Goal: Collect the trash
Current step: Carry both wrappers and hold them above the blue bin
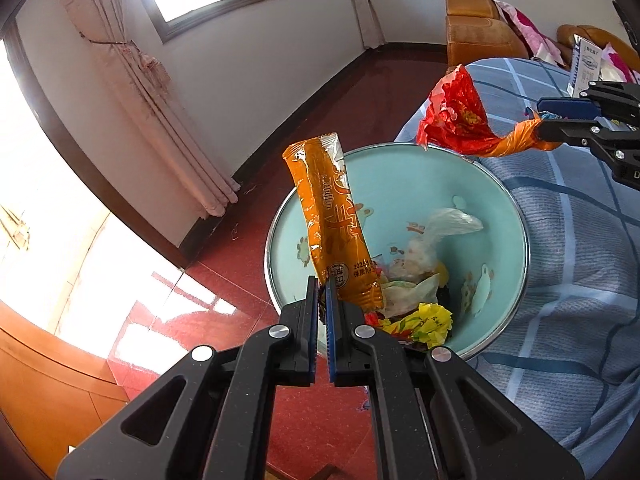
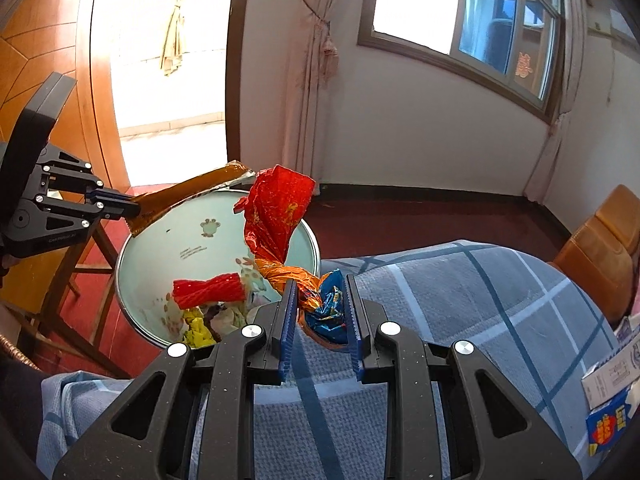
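1. Over the bin: left gripper is clenched on the bottom corner of an orange sachet. The sachet stands tilted up and away from the fingers, above the bin's near-left rim.
2. The right view shows the same sachet sticking out sideways from the left gripper, across the bin's far-left rim.
3. Right gripper is grasping a twisted red wrapper by its orange-gold tail. A crumpled blue wrapper sits bunched between the same fingers.
4. The jaws are not fully together; the wad holds them apart.
5. The red wrapper fans open upward over the bin's right rim. In the left view the wrapper hangs above the far rim, held from the right by the right gripper.
6. Bin: pale teal inside with cartoon prints and a metal rim. It stands on the red floor, just beside a bed with a blue-grey checked cover.
7. Trash already in the bin:
   - yellow wrapper
   - clear plastic bag
   - red ridged wrapper
   - pale scraps; cannot tell what they are
8. On the bed at the right edge: a white carton and a blue packet, apart from both grippers.
9. A wooden chair stands left of the bin.
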Motion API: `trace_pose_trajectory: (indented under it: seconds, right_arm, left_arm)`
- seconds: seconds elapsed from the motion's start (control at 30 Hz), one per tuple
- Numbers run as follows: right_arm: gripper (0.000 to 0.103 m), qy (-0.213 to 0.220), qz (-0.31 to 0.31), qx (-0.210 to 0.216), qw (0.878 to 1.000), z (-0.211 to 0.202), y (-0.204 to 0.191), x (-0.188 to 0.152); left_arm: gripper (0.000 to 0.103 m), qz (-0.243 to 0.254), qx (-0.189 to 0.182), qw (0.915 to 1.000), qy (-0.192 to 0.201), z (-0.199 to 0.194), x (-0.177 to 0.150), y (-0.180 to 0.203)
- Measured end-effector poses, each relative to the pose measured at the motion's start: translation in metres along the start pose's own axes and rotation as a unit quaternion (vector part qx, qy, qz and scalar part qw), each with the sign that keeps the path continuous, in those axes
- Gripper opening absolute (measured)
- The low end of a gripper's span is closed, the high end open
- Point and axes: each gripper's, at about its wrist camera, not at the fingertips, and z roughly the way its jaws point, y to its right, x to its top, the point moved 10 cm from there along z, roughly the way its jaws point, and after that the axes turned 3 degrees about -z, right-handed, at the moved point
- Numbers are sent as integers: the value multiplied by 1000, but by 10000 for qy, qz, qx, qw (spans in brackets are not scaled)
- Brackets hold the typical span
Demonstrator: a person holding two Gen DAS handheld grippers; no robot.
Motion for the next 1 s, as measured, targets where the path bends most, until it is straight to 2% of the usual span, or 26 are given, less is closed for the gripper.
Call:
trace_pose_trajectory:
  seconds: [1.0]
  right_arm:
    - [24,5,-225,171,9996,7,-23,11]
  left_arm:
    - [3,-35,-63,10000,52,-3,0,1]
